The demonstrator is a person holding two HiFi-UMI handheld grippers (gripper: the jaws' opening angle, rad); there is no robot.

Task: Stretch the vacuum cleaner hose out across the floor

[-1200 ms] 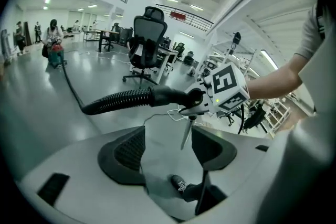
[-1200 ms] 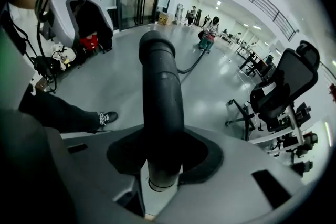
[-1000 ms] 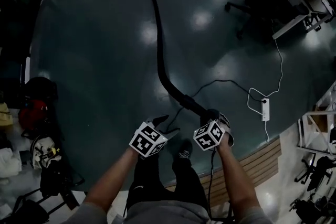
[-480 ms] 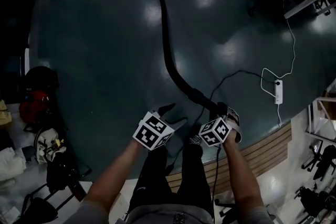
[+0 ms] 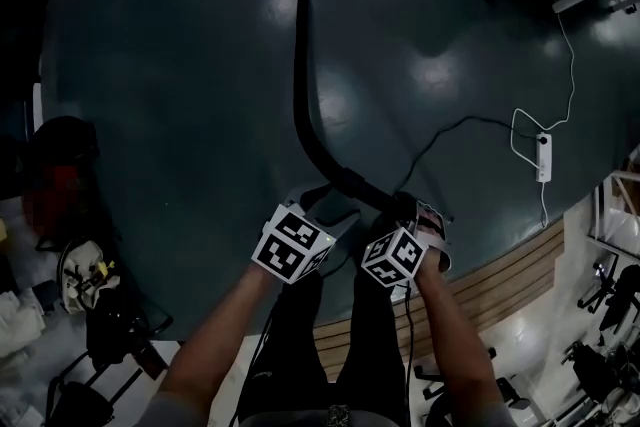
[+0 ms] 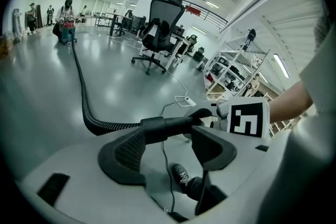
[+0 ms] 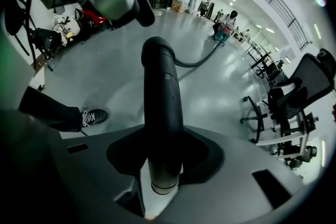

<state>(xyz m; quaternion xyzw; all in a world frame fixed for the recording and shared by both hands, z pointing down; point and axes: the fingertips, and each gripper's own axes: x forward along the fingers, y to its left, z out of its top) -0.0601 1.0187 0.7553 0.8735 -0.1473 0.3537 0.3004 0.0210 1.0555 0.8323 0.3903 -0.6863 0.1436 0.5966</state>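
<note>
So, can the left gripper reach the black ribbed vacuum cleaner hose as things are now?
Probably yes: the left gripper has its jaws apart and empty, and the black ribbed hose runs just beyond their tips with nothing between.

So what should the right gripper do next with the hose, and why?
Probably pull the black ribbed vacuum hose back toward the person: the right gripper is shut on its rigid end, yet the hose curves sharply just ahead of it.

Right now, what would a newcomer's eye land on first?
The long black hose snakes down the dark floor from the head view's top edge. Its rigid end sits clamped in the right claw, while the left claw stands open beside it.
</note>
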